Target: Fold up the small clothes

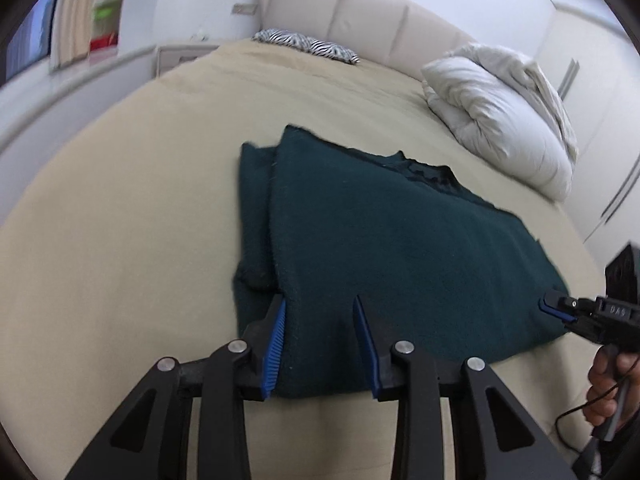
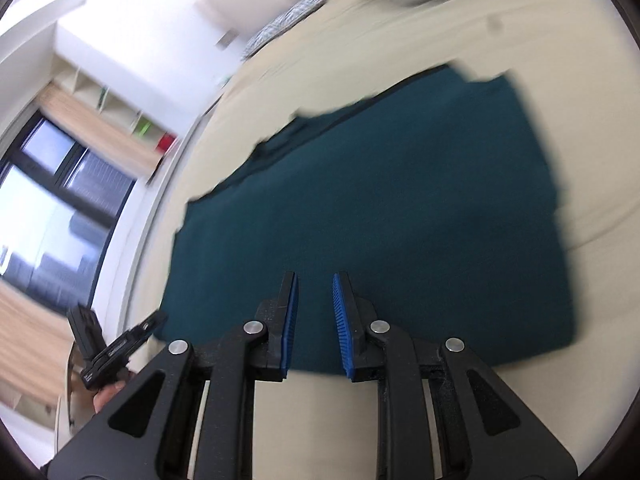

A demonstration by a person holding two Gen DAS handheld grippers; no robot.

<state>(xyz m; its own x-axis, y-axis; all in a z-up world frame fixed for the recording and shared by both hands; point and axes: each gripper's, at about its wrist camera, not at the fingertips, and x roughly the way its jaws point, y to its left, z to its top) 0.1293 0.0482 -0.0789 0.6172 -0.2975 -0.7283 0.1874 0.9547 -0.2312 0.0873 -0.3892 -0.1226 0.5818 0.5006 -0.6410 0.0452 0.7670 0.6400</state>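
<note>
Now dark green garment (image 1: 384, 248) lies partly folded on bed (image 1: 120, 220). Left tongs (image 1: 320, 344) apart over garment's near edge, right tongs (image 2: 314, 320) narrowly apart, empty. Next: pinch near edge, fold away.

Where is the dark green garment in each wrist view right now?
Left wrist: dark green garment in the centre, spread on the beige bed, just beyond the left gripper.
Right wrist: the garment fills the centre, beyond the right gripper.
Shared landmark: zebra-print cushion at the head of the bed.
</note>
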